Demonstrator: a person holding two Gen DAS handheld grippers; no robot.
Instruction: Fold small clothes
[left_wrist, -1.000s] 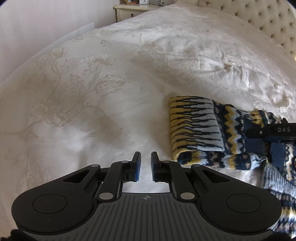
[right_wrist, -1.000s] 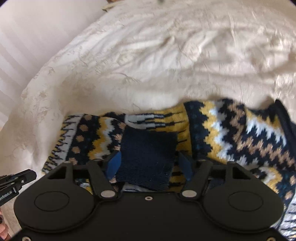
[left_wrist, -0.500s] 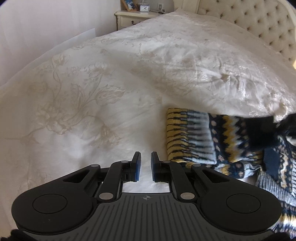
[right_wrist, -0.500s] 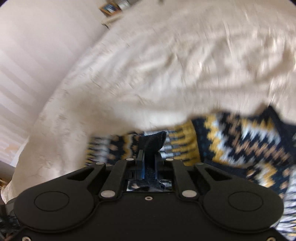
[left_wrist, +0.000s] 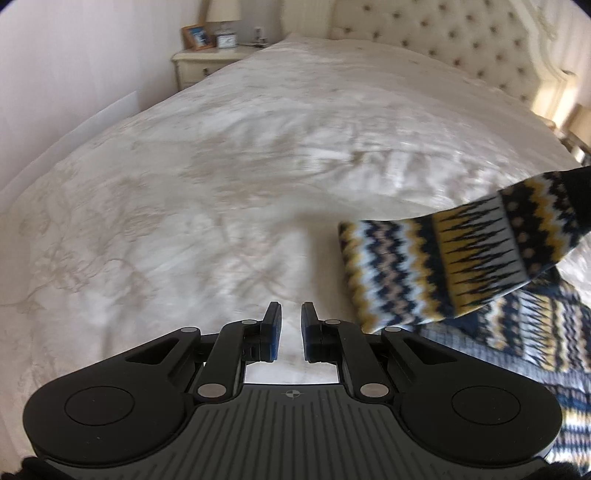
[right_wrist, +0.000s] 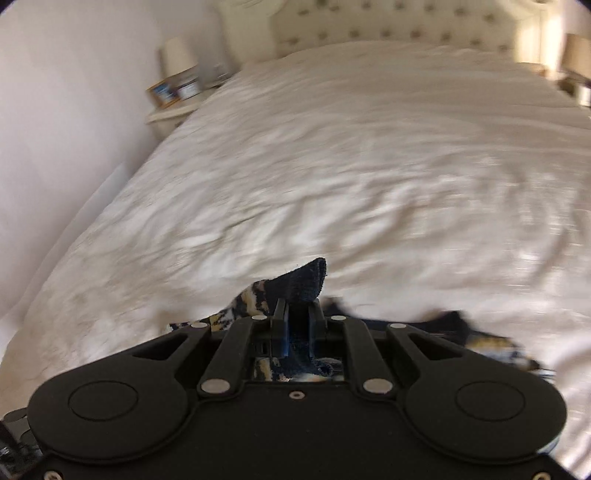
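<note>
Cream-covered bed (left_wrist: 236, 192) stretching ahead of both grippers; patterned knit garment (left_wrist: 546, 332) lying on it to the right of the left gripper (left_wrist: 289, 317)

The bed (left_wrist: 229, 192) fills both views, its headboard (left_wrist: 461, 40) at the far end. A nightstand (left_wrist: 199, 62) stands beyond the bed's far left corner, with a picture frame (left_wrist: 195, 37) on top. In the left wrist view a sock (left_wrist: 443, 258) hangs in the air at right, above a second sock (left_wrist: 517, 332) lying on the bed. The left gripper (left_wrist: 291, 332) is over the bed, just left of the hanging sock's lower end. In the right wrist view the right gripper (right_wrist: 297, 332) has the sock's tip between its jaws.
</note>
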